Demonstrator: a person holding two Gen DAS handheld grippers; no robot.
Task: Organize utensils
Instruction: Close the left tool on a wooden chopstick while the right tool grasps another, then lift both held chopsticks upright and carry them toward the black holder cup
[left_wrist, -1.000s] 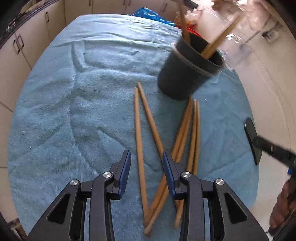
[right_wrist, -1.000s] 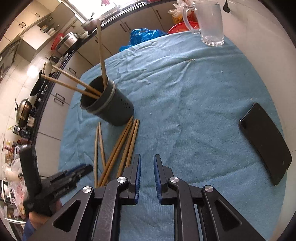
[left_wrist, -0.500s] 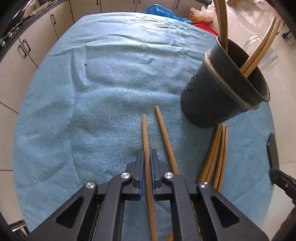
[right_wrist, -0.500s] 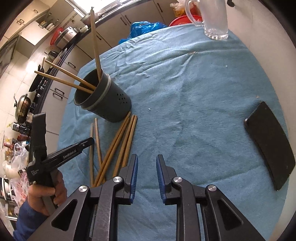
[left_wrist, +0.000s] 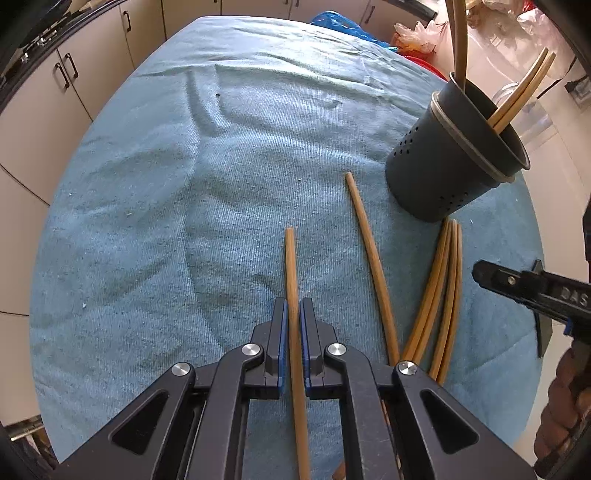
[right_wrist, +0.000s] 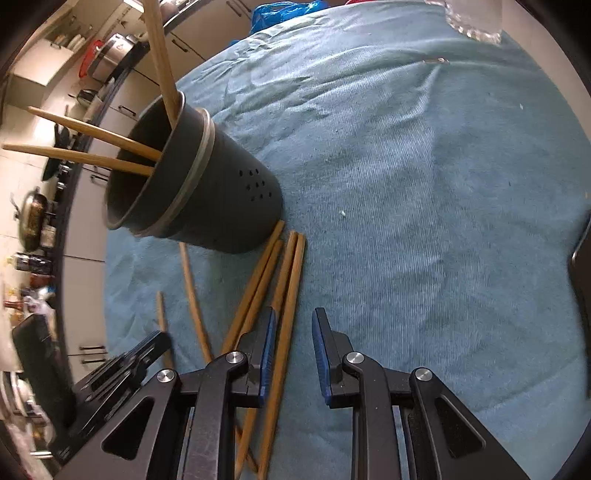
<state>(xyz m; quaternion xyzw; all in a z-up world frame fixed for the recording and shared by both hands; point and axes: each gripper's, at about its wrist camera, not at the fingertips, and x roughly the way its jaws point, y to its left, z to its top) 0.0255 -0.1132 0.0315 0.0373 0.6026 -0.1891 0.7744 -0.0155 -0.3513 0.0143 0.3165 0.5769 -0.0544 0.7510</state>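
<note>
My left gripper (left_wrist: 291, 314) is shut on one wooden chopstick (left_wrist: 290, 266) that lies on the blue towel (left_wrist: 184, 184). A second loose chopstick (left_wrist: 369, 254) lies just to its right, and a bundle of several chopsticks (left_wrist: 439, 295) beyond that. The dark perforated holder (left_wrist: 454, 158) stands behind them with three chopsticks in it. My right gripper (right_wrist: 294, 317) is open, low over the bundle (right_wrist: 258, 280). The rightmost chopstick (right_wrist: 291, 273) passes between its fingers beside the left pad, not pinched. The left gripper (right_wrist: 147, 347) shows at the lower left of the right wrist view.
A black phone (right_wrist: 581, 277) lies at the towel's right edge. A glass mug (right_wrist: 472, 22) stands at the far side. A blue bag (right_wrist: 284, 9) and kitchen cabinets (left_wrist: 74, 74) lie beyond the table. The towel's left half is bare cloth.
My left gripper has shut on the leftmost chopstick, which lay between its open jaws a second ago. My right gripper has dropped and moved left over the bundle, its jaws slightly wider.
</note>
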